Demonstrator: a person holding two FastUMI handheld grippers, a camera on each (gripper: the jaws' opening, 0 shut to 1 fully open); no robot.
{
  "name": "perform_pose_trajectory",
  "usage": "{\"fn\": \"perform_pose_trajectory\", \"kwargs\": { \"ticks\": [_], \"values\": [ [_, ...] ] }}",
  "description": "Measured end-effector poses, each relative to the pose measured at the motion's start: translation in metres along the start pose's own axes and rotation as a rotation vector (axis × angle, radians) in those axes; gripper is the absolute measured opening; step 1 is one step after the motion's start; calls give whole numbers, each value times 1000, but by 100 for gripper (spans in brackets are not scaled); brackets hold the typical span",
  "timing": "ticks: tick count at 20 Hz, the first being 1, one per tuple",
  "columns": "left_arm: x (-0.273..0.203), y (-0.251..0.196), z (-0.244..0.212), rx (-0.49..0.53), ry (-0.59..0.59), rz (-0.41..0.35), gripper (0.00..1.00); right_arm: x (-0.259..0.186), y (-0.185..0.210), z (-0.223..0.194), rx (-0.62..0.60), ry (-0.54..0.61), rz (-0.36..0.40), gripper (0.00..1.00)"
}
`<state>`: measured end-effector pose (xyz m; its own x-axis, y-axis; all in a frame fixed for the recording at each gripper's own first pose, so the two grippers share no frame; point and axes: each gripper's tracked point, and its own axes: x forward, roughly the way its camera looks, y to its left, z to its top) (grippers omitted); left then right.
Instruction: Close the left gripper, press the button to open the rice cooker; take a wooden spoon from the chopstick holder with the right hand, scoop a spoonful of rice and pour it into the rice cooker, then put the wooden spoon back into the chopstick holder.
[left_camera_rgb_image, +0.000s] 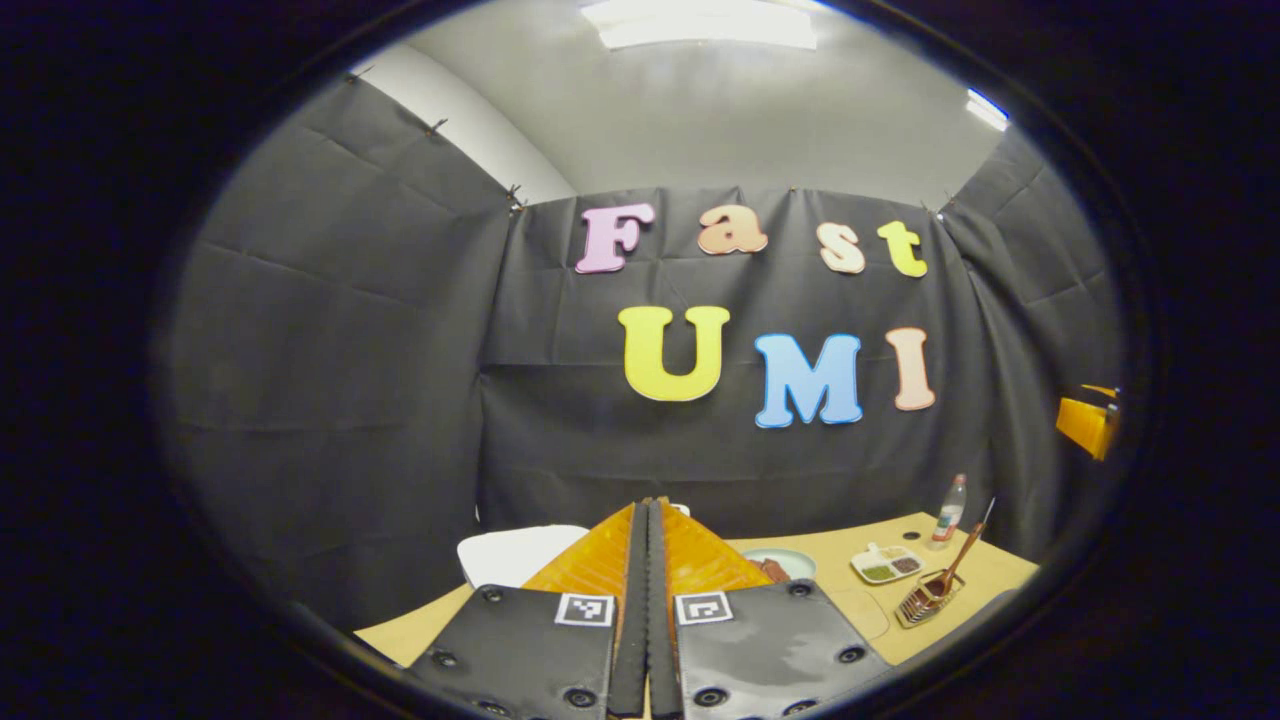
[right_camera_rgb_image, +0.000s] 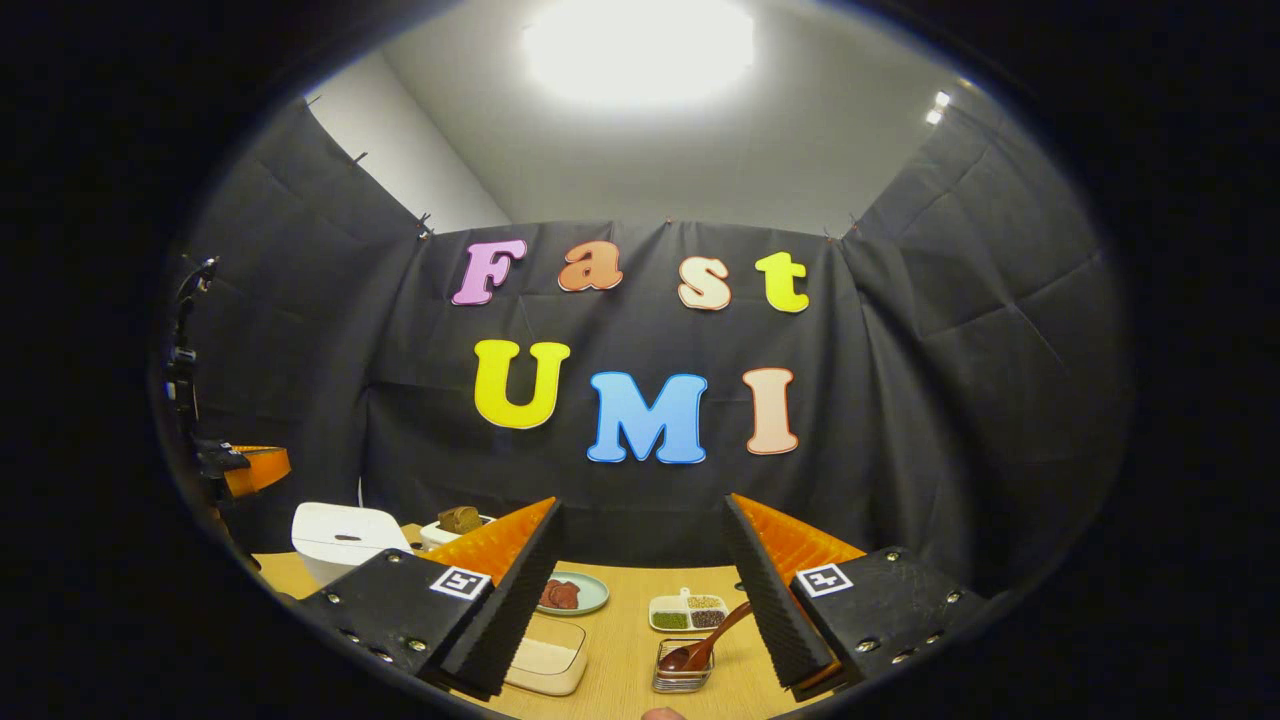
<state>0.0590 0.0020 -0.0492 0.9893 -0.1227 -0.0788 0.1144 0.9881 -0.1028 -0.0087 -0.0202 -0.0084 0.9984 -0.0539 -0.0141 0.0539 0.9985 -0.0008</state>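
Table (right_camera_rgb_image: 630, 640) bears white cooker (right_camera_rgb_image: 345, 540), lid down, far left | my left gripper (left_camera_rgb_image: 647, 520) pressed shut, empty, raised before the cooker | my right gripper (right_camera_rgb_image: 640, 590) spread wide, empty | rice box (right_camera_rgb_image: 545, 655) near left finger | spoon (right_camera_rgb_image: 705, 640) upright in holder (right_camera_rgb_image: 683, 668) between the fingers.

Left gripper's fingers (left_camera_rgb_image: 632, 590) hide the rice cooker (left_camera_rgb_image: 515, 552).

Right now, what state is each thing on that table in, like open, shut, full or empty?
Left gripper: fingers shut, holding nothing.
Right gripper: fingers open, empty.
Rice cooker: lid closed.
Wooden spoon: standing tilted in the chopstick holder.
Rice container: open, holding rice.
Divided dish: compartments filled with grains.
Round plate: holding something reddish.
Bottle: upright.
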Motion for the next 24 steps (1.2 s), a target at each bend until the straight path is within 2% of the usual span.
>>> {"fn": "perform_pose_trajectory", "kwargs": {
  "ticks": [4,8,11,19,24],
  "values": [
    [26,23,-9,7,18,24,8,1,-2,-5,16,18,-28,95],
    [59,37,-38,-32,84,7,8,3,-4,-8,16,29,-53,95],
    [81,47,-66,-75,134,1,8,3,-8,-10,0,42,-78,95],
    [124,68,-147,-90,261,18,6,-8,-26,-4,-41,30,-159,95],
    [135,69,-191,-93,345,21,12,-14,-31,-13,-41,65,-180,95]
  ]
}}
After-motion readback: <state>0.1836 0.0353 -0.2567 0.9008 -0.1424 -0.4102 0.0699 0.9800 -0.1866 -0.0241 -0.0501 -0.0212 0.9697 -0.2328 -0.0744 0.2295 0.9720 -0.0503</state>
